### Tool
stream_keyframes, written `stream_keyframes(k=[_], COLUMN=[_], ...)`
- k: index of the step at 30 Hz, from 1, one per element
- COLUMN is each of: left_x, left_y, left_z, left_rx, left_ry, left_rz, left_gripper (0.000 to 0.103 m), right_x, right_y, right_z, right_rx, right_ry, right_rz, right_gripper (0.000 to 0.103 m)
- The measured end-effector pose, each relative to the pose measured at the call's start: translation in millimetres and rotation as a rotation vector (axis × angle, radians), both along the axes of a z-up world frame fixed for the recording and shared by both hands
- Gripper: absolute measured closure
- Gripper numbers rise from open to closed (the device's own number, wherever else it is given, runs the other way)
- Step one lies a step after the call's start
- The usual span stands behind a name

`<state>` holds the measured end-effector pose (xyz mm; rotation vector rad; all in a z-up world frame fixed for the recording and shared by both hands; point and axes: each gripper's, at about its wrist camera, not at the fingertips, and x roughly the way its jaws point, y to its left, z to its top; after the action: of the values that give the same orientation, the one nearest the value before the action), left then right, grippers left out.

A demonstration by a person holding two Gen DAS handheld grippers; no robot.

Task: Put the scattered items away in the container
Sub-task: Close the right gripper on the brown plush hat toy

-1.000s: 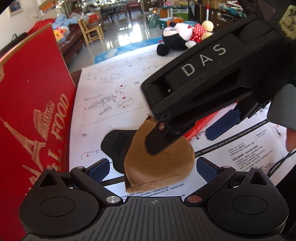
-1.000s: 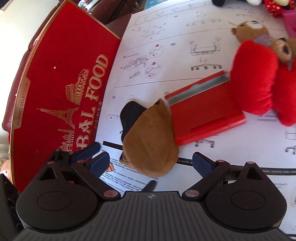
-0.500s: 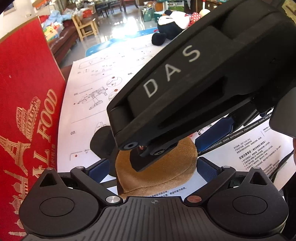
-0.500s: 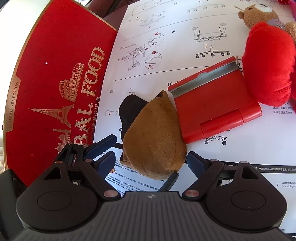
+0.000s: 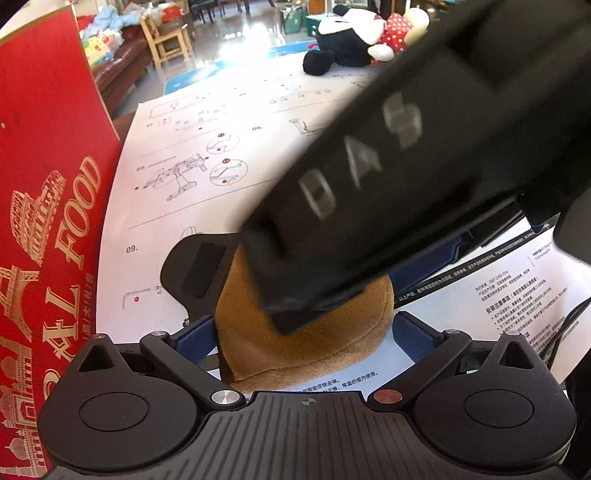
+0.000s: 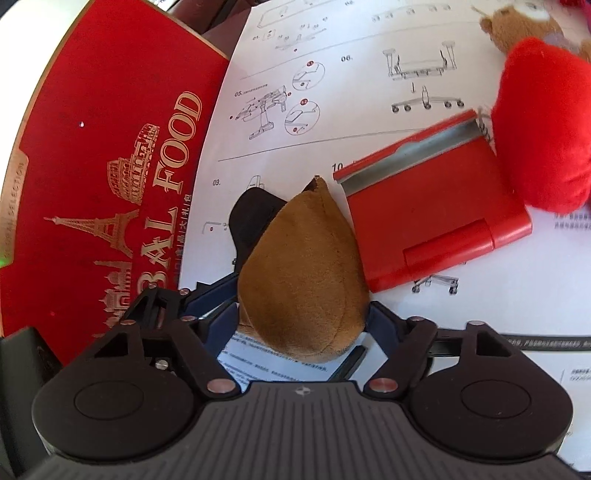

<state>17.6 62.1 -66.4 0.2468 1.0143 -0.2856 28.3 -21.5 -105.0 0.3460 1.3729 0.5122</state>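
A brown plush pouch point(image 6: 303, 280) with a black flap point(image 6: 251, 214) lies on a white instruction sheet point(image 6: 369, 92). Both grippers straddle it. My right gripper point(image 6: 301, 317) is closing, and its blue pads point(image 6: 376, 314) meet the pouch's flanks. Its black housing point(image 5: 369, 192) crosses the left wrist view and hides much of the pouch point(image 5: 314, 350). My left gripper point(image 5: 303, 328) stands open, with the pouch's near end between its pads; its blue fingers point(image 6: 207, 291) show at the pouch's left. The red gift box point(image 5: 48, 221) point(image 6: 110, 166) stands at the left.
A flat red case point(image 6: 432, 221) lies just right of the pouch. A red plush heart point(image 6: 543, 129) and a small teddy bear point(image 6: 517, 22) are at the far right. A mouse plush toy point(image 5: 362, 33) lies at the sheet's far end.
My right gripper's jaws have narrowed from wide open until the pads reach the pouch's sides. My left gripper has come down and forward, so the pouch and the right gripper loom larger.
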Motion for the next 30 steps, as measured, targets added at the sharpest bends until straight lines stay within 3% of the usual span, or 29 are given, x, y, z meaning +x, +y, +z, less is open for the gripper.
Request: stream_keyframes(k=[3,5,18,22,26,30], left_x=[3,3,11,11,12,11], left_y=[6,9,28,38,59,57], left_z=[-1,-1,1,8,14,13], left_rx=[-0.009,-0.009,-0.001,-0.006,-0.089,-0.090], left_ry=[0.000,-0.004,-0.027,-0.064,-0.066,-0.062], left_rz=[0.005,0.009,0.040,0.049,0.078,0.065], left_gripper=[0.000,0.000,0.000,0.026,0.030,0.031], right_x=[0,0,-10,-14,-9,2], right_y=[-1,-5,-3,-4,-9,-11], right_z=[0,-1,24,28,28,28], right_rx=[-0.021,0.007,0.139,0.172,0.187,0.150], right_ry=[-0.005,0.021,0.045,0.050,0.052,0.036], right_rz=[-0.004,-0.020,0.015,0.033,0.007,-0.048], right_gripper=[0.048,0.049,0.047,0.046,0.047,0.043])
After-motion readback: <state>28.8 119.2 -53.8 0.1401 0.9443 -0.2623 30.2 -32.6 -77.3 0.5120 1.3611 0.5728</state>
